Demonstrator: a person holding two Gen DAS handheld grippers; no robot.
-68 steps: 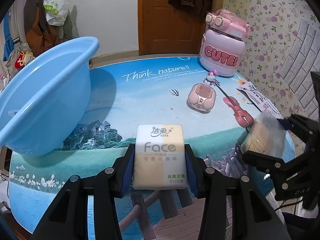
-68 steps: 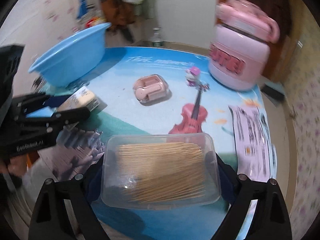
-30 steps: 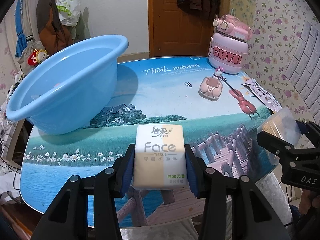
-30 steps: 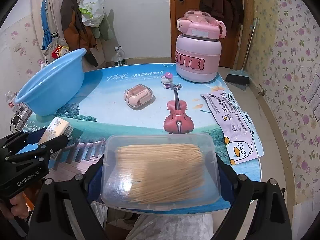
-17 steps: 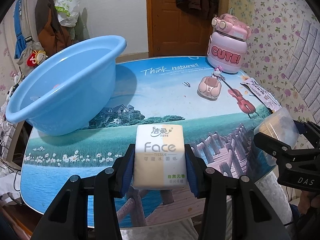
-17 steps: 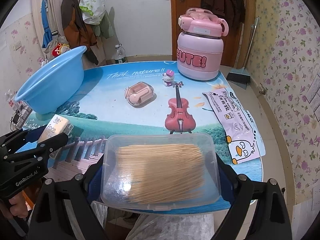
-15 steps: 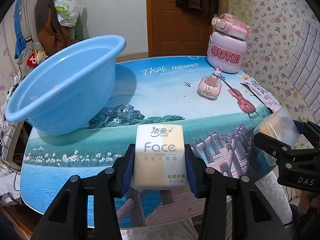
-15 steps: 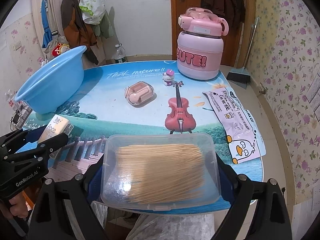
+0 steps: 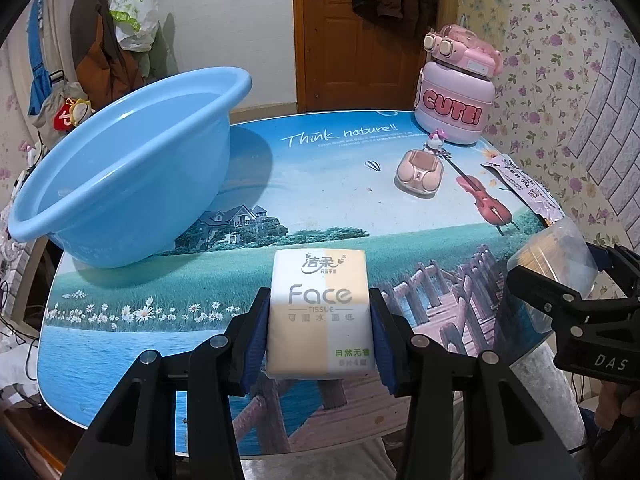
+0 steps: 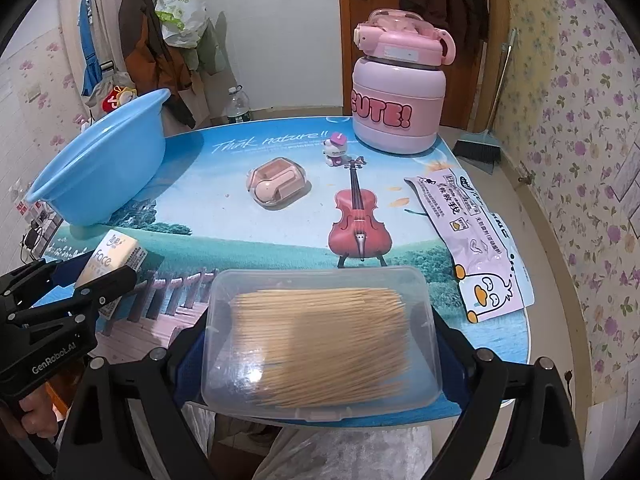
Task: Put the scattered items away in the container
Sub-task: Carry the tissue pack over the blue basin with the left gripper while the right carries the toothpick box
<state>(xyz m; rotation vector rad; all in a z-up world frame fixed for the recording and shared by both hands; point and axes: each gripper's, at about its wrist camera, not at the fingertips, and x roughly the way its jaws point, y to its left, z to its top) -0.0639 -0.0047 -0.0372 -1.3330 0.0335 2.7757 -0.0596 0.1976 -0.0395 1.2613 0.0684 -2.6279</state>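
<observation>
Since 2.3 s ago both wrist views have drawn back from the table, so that its near edge now shows beneath each held item; over the last half second little has shifted.

At far left the blue basin (image 9: 120, 184) stands at the table's left edge, tilted so its mouth faces the left wrist camera; nothing can be made out inside it. The left gripper (image 9: 318, 316) is clamped on the tissue pack (image 9: 320, 312), blue pads pressed against both long sides, with the pack held over the near edge of the printed table (image 9: 320, 168). In the right wrist view the same pack (image 10: 116, 258) appears at lower left, well apart from the basin (image 10: 104, 168).

Mid-table lies the pink earbud case (image 10: 276, 186), with a small cat figurine (image 10: 336, 150) just beyond it. The pink jug (image 10: 400, 92) marked "CUTE!" stands at the far right corner. A flat printed packet (image 10: 472, 236) lies along the right edge.

The right gripper (image 10: 320, 340) holds the clear toothpick box (image 10: 320, 340) by its short ends, lid shut, over the near edge of the table. In the left wrist view that box (image 9: 556, 256) shows at right.
</observation>
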